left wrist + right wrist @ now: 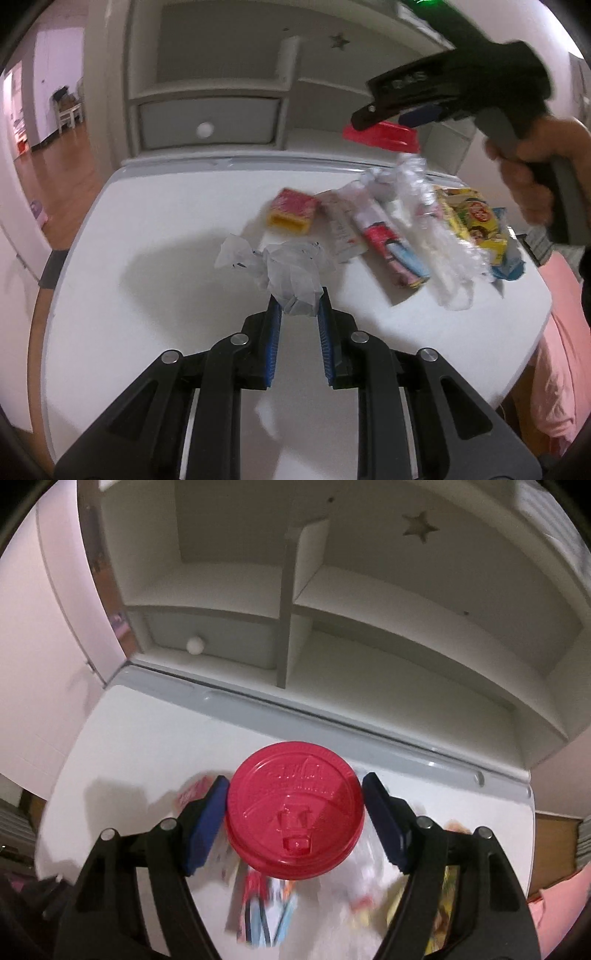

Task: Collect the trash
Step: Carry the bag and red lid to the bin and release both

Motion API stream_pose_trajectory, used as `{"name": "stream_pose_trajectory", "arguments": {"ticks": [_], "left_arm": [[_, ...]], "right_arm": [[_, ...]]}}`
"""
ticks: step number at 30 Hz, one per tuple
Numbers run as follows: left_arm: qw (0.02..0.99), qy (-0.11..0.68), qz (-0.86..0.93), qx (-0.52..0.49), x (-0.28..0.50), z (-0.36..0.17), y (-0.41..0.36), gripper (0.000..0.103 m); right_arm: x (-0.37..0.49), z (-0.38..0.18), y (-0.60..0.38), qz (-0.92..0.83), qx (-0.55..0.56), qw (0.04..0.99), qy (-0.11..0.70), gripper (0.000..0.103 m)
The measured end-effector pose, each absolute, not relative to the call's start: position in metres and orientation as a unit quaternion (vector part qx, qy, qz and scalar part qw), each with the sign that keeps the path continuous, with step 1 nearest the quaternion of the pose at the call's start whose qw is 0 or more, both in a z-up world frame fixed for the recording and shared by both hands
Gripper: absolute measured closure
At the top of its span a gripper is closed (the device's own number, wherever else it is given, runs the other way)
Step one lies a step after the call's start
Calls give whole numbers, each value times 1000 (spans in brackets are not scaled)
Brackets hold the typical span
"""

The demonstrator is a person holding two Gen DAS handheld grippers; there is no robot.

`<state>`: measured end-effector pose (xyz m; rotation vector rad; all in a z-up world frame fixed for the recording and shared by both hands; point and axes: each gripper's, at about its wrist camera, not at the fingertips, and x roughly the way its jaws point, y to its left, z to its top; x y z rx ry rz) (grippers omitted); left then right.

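1. While my left gripper [299, 308] pinches a crumpled white plastic wrapper [291, 273] between its blue pads, that wrapper sits just above the white table [147, 258].
2. My right gripper [293, 812] clamps a red cup lid [293, 808] by its rim, raised over the table.
3. I see the remaining wrappers [424, 229] piled on the table's right side, a small red-and-yellow box [291, 210] beside them.

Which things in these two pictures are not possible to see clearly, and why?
- Right wrist view: the wrappers under the red lid are motion-blurred and partly covered by it.
- Left wrist view: print on the yellow packet is too blurred to read.
- Left wrist view: the right gripper's fingertips hide part of the lid.
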<state>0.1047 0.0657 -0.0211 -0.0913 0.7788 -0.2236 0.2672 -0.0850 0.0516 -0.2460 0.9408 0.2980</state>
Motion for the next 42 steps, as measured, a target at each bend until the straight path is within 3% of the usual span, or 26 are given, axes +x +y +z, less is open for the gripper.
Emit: {"name": "stream_pose_trajectory", "arguments": {"ticks": [6,17,29,42], "left_arm": [[916,360,-174,-23,98,-2,6,84],[860,337,-378,65,50,9,-201,84],[733,347,-555,185,-63,-61,-427,84],[638,370,-613,284,-149,-165,-530,84]], "right_arm": [[177,58,-181,121,-55,892,431,31],[-20,16,-416,-74,91,907,404,31],[-213,-89,-576,-265,231,845,404,31],[-320,-231,-635,-301,352,762,452,31]]}}
